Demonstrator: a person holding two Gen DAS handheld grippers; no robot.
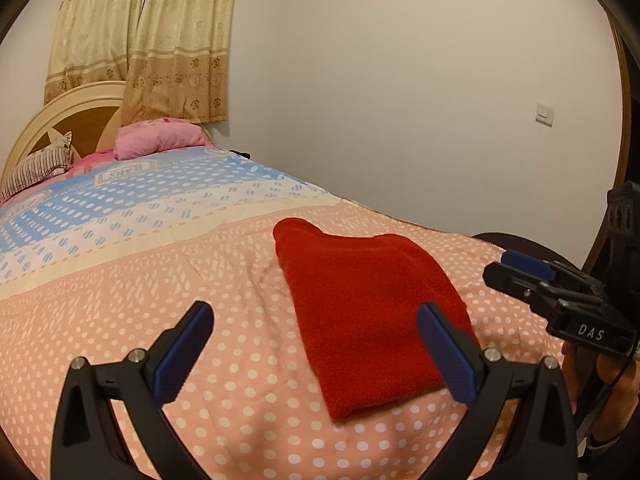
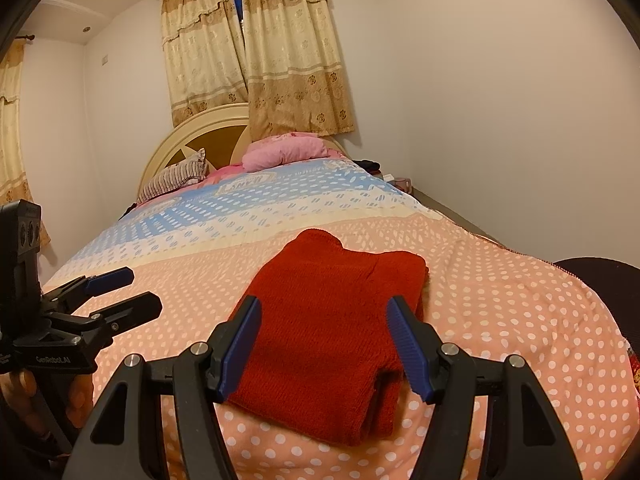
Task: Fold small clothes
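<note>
Left gripper [image 1: 314,352]: jaws spread wide, nothing between the blue pads; it hovers over the near part of the bedspread, with its right pad in front of the garment's right edge in its own view.
Right gripper [image 2: 324,344]: jaws spread, not pinching anything; the folded garment shows between and beyond its fingers, and the pads do not press on it.
Red knit garment [image 2: 336,340]: folded into a compact rectangle of several layers, lying flat on the pink dotted part of the bedspread, near the foot of the bed and towards its right side.
Bedspread [image 1: 140,280]: pink with white dots at the near end, a cream band beyond, blue with white dots at the far end.
Pillows: a pink pillow [image 2: 284,150] and a striped pillow [image 2: 174,178] at the far end, against the headboard [image 2: 200,132].
Curtain [image 2: 256,52]: beige, hanging behind the headboard.
Hands: a hand [image 2: 24,384] grips the left gripper's handle, at the left edge of the right wrist view.
</note>
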